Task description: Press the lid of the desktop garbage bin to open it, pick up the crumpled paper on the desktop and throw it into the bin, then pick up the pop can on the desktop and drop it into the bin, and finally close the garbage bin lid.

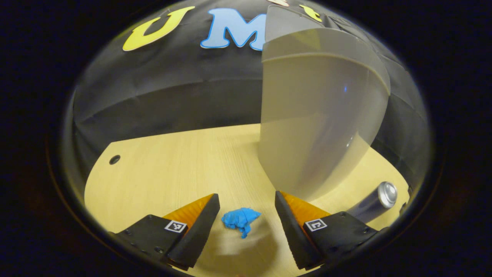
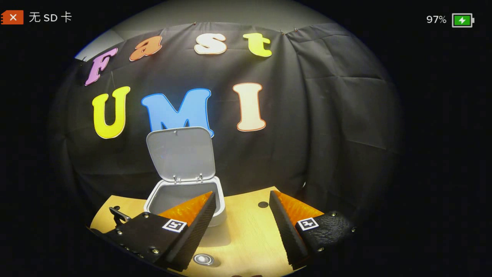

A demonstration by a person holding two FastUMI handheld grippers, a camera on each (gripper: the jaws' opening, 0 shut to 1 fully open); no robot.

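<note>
The blue crumpled paper [image 1: 240, 220] lies on the wooden table, between the two fingers of my left gripper [image 1: 246, 197], which is open and not touching it. The grey desktop bin [image 1: 319, 115] rises close by on the right of the left gripper view. In the right gripper view the bin [image 2: 184, 196] stands farther off with its lid [image 2: 180, 154] swung up and open. A silver pop can [image 1: 374, 202] lies on its side to the right of the bin's base; its end [image 2: 203, 259] shows below my right gripper [image 2: 241, 194], which is open and holds nothing.
The table [image 1: 161, 173] has a small round hole [image 1: 114, 159] near its far left corner and another hole [image 2: 263, 204] to the right of the bin. A black cloth wall closes off the back. A small dark object [image 2: 116, 214] sits at the table's left edge.
</note>
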